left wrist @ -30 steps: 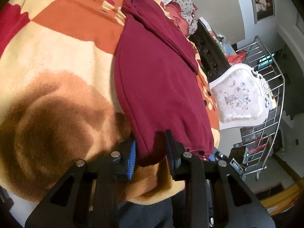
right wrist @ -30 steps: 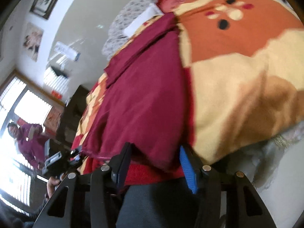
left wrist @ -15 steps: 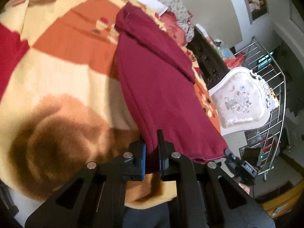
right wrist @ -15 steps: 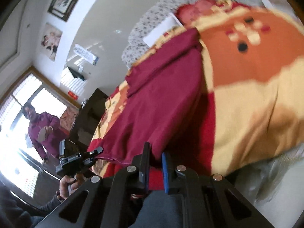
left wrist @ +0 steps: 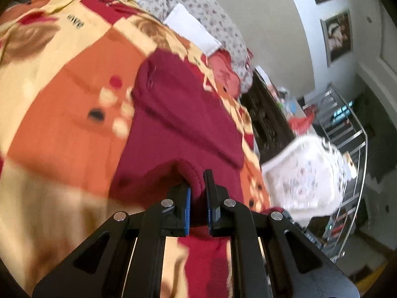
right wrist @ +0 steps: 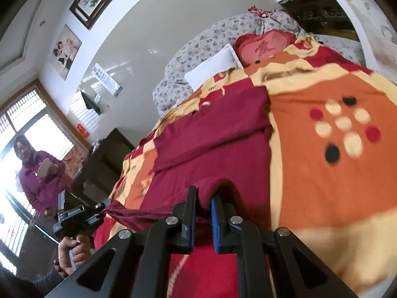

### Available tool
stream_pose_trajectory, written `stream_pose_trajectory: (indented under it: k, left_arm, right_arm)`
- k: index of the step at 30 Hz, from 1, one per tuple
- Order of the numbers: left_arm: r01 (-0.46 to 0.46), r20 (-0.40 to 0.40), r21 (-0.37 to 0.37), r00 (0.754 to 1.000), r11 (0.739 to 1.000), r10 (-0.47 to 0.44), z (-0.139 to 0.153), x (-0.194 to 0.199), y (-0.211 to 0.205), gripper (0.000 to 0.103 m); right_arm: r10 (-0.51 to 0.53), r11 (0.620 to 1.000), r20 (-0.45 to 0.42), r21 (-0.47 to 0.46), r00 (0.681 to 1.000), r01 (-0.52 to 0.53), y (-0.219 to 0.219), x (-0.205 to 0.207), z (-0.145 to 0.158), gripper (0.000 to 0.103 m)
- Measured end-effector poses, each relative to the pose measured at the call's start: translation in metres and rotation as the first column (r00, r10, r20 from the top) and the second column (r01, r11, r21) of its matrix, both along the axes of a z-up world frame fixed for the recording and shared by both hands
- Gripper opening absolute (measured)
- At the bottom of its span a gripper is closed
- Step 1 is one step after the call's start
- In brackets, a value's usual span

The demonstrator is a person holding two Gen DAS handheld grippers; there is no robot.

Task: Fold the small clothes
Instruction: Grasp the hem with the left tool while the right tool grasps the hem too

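The bed's orange, cream and red blanket [left wrist: 62, 134] fills most of both views, and the dark red garment [left wrist: 178, 114] lies along it with a sleeve folded across its upper part; its near hem is now raised clear of the blanket. That is the change: a second ago both grippers stood open around the flat hem, and they have since closed and lifted it. The left gripper [left wrist: 197, 186] is clamped on a bunched fold of hem at 1 corner, and the right gripper [right wrist: 204, 200] is pinched on the other, the cloth humped up between its jaws. In the right wrist view the left tool shows in a hand [right wrist: 72, 245], the hem stretched taut from it. I judge the lower half is ready to be carried toward the collar for a fold. Open blanket lies wide beside the garment; the bed's edge drops toward a dark cabinet [right wrist: 104, 164], where a person [right wrist: 37, 173] stands, and a white chair [left wrist: 305, 171] stands close by.
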State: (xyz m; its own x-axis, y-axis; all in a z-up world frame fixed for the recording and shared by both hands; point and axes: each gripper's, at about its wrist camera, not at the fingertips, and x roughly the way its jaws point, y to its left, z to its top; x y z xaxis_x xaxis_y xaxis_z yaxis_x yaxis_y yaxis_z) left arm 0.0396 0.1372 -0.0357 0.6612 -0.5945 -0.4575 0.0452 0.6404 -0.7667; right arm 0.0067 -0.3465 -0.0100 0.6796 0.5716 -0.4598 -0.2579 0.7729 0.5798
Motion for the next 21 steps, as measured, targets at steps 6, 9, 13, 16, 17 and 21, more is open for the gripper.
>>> stream_pose_trajectory:
  k: [6,9,13,16,17,21]
  left_arm:
    - [-0.066,0.025,0.002,0.997,0.998,0.066,0.033,0.089,0.008,0.008]
    - [-0.082,0.018,0.06,0.997,0.995,0.081,0.037,0.136,0.005,0.008]
    - [-0.087,0.025,0.14,0.996,0.986,0.084,0.041,0.188,-0.005,0.008]
    - [-0.078,0.017,0.218,0.997,0.973,0.076,0.035,0.222,-0.012,0.008]
    - [-0.055,0.002,0.232,0.998,0.971,0.056,0.029,0.233,-0.016,0.009]
    - [-0.007,-0.071,0.335,0.997,0.942,0.032,0.005,0.258,-0.026,0.01]
  right_arm:
    - [-0.021,1.0,0.039,-0.009,0.999,0.021,0.011,0.092,0.03,0.01]
    - [-0.035,0.999,0.033,-0.025,0.999,0.036,0.015,0.142,0.038,0.01]
    - [-0.058,0.997,0.014,-0.059,0.998,0.059,0.02,0.2,0.038,0.009]
    - [-0.074,0.993,-0.006,-0.091,0.997,0.073,0.021,0.231,0.029,0.01]
    - [-0.077,0.993,-0.014,-0.089,0.997,0.075,0.021,0.239,0.024,0.01]
    - [-0.063,0.997,-0.085,0.036,0.994,0.066,0.01,0.266,0.004,0.015]
